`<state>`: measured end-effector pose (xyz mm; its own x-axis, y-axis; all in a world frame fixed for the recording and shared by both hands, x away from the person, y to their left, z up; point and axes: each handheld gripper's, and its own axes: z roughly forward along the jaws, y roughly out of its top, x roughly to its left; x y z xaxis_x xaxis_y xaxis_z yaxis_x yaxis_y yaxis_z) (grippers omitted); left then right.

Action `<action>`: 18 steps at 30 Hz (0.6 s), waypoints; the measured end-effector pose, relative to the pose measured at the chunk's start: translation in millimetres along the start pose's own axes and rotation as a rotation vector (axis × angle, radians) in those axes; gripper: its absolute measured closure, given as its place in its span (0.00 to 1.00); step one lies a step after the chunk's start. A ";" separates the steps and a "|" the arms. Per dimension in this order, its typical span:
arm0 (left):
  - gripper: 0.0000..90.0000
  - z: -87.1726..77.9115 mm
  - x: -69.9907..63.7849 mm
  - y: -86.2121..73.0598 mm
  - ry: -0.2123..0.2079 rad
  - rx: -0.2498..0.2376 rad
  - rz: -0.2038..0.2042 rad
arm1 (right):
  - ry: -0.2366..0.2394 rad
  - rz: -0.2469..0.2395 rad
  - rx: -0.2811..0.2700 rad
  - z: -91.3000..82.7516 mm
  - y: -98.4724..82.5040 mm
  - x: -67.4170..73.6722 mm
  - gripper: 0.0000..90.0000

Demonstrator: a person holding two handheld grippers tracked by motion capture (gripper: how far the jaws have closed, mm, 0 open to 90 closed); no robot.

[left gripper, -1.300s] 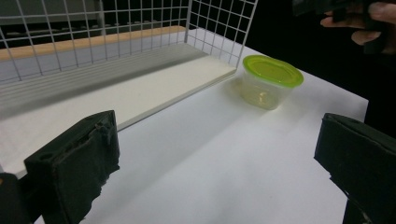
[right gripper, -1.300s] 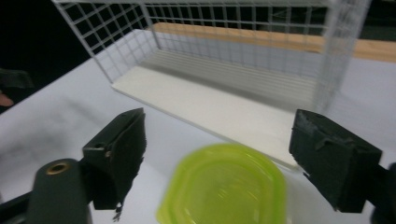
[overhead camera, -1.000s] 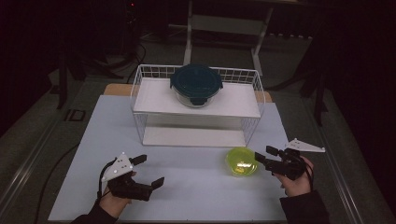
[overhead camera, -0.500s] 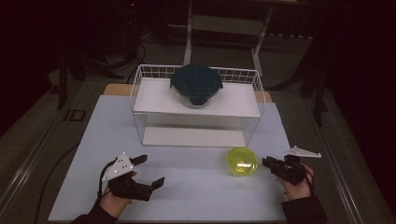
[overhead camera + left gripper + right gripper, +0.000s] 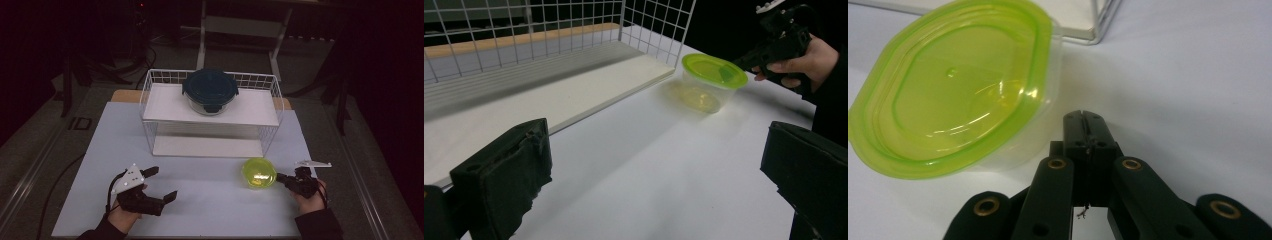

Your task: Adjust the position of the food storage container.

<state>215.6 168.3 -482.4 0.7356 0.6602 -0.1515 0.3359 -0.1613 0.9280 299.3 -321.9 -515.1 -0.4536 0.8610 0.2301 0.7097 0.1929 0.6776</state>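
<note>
A clear tub with a lime-green lid (image 5: 259, 173) stands on the white table (image 5: 210, 210), right of centre. My right gripper (image 5: 281, 177) lies low just to its right, tips pointing at the tub's side. In the right gripper view the jaws of the gripper (image 5: 1084, 125) have just been closing and now meet with nothing between them, a little short of the tub (image 5: 958, 90). My left gripper (image 5: 162, 183) rests at the front left, open and empty. Its view looks between its two wide-apart jaws (image 5: 654, 175) toward the tub (image 5: 711, 80) and the other hand's gripper (image 5: 744, 59).
A white wire rack (image 5: 150, 95) stands at the back middle. On its upper shelf sits a round glass container with a dark teal clip lid (image 5: 210, 90). A white board (image 5: 549, 100) lies under the rack. Dark floor and stand legs lie beyond the table.
The right gripper has sunk toward the table beside the tub and its jaws have closed together. The left gripper has not moved.
</note>
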 end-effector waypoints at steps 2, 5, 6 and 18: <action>0.00 -0.1 -0.2 0.1 -0.001 0.000 0.001 | -0.001 -0.007 0.006 1.5 0.2 0.9 1.00; 0.00 -0.4 -0.5 0.5 0.001 -0.004 0.001 | 0.008 -0.016 0.023 7.4 0.3 5.2 1.00; 0.00 -0.5 -0.4 0.5 0.003 0.000 0.001 | 0.014 -0.017 0.025 8.5 0.3 5.9 1.00; 0.00 -1.6 -0.7 1.2 0.003 -0.004 0.008 | 0.052 -0.020 0.040 18.2 1.3 17.7 1.00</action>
<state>214.5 168.9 -480.6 0.7367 0.6610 -0.1431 0.3277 -0.1639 0.9304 302.0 -297.8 -522.8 -0.4944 0.8314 0.2536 0.7209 0.2292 0.6541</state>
